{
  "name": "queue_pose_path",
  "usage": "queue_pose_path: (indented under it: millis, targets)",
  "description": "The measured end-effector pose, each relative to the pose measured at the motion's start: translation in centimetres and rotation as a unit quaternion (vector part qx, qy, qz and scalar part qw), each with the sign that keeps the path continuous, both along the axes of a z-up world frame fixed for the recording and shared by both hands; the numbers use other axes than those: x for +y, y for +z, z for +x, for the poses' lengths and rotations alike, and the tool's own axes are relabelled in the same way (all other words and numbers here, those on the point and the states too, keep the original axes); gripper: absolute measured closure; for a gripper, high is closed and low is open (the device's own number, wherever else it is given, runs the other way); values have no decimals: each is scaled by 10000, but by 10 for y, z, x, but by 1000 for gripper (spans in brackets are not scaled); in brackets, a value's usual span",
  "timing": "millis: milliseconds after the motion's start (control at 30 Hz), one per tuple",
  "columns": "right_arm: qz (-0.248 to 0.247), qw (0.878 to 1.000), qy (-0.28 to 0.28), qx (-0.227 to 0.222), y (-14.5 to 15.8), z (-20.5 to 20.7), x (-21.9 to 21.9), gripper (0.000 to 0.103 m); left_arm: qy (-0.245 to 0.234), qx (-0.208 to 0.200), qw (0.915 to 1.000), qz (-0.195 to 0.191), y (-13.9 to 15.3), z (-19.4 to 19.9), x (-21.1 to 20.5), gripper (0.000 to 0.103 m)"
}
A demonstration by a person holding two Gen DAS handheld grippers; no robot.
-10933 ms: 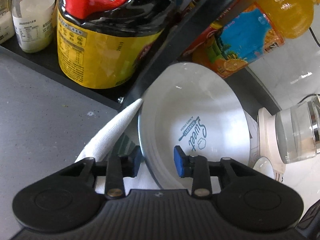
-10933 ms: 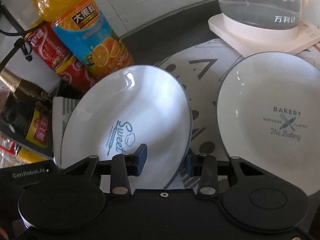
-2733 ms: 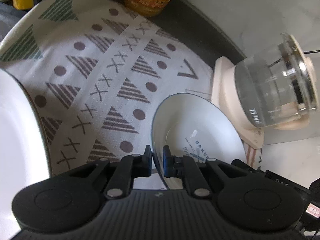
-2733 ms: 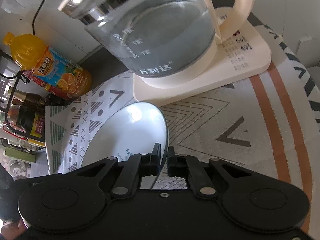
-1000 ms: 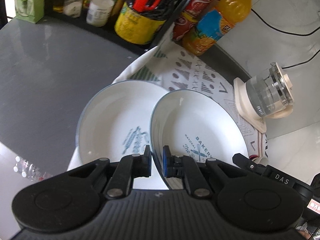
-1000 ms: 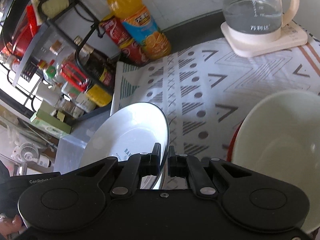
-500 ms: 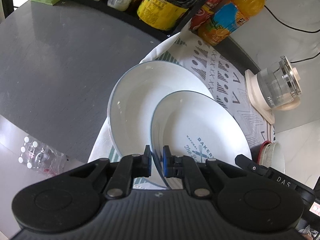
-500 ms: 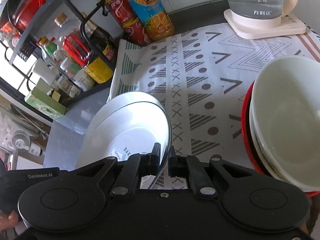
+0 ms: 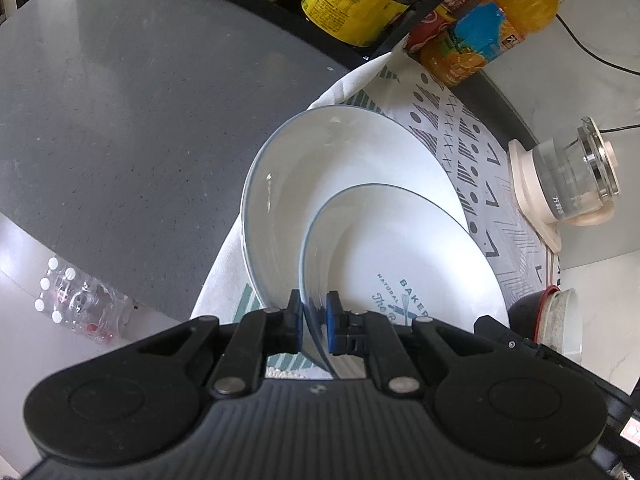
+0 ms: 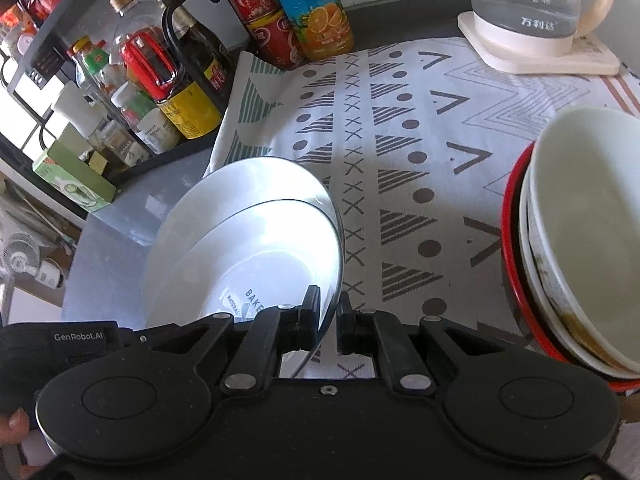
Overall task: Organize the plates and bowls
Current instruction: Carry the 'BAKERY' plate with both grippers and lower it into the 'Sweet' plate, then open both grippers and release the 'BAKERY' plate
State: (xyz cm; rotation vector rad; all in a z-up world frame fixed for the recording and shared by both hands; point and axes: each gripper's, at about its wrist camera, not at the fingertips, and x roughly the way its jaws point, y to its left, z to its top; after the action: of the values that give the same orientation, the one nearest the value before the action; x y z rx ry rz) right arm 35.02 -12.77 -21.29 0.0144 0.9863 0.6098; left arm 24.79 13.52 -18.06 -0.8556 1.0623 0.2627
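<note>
**Operator:** What am I holding at this point?

**Guide:** You are carrying the BAKERY plate (image 9: pixel 400 264) between both tools. The left gripper (image 9: pixel 311 322) is pinching its near-left rim; the right gripper (image 10: pixel 328 320) is pinching the opposite rim. Both pairs of jaws are pressed onto the thin edge.

**Operator:** What is changing?

**Guide:** A second ago the BAKERY plate was hanging beside the larger plate (image 9: pixel 320 168). It is now overlapping that plate from above, covering most of its near half. You are closing in on the stacking position.

**Operator:** Where is the lower plate sitting?

**Guide:** It is lying at the left edge of the patterned cloth (image 10: pixel 400 160), partly over the grey counter (image 9: pixel 120 120). The stacked bowls (image 10: pixel 580 240) are standing well apart, to the right.

**Operator:** What does that mean for the task?

**Guide:** Judging from the overlap, centring is nearly complete. Lowering and release are not yet done. Contact between the plates cannot be determined.
</note>
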Motion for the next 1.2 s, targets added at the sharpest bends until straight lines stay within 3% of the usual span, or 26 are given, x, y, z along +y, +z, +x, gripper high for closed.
queue_pose_path:
  millis: [300,533,700,800,867,1033,1100,1167,1200]
  targets:
    - [-283,9993,-78,-244,-3,2,15,95,-52,155,9998,63,-4,12,5,94]
    - [-417,9986,-129,-308,-7,5,23,93,118,-122,9993,338,13,8,13,91]
    - [-497,9983,-111,-284,-13,7,31,90,142,-40,9994,322,12,9,16,91]
    - [-605,9978,-133,-225,-17,9,37,86,143,-5,9993,350,11,10,16,91]
    - [-601,9980,-131,-168,-17,8,37,78,161,24,9988,452,12,11,16,90]
    - [-433,9989,-127,-120,-8,4,27,76,276,90,9979,575,14,9,19,90]
    - [-312,9994,-130,-126,0,3,21,71,319,87,9972,675,19,9,20,90]
    - [-208,9995,-147,-202,10,0,13,55,259,72,9972,704,24,12,18,90]
    - [-162,9994,-167,-250,14,-1,10,53,207,84,9974,690,27,14,17,88]
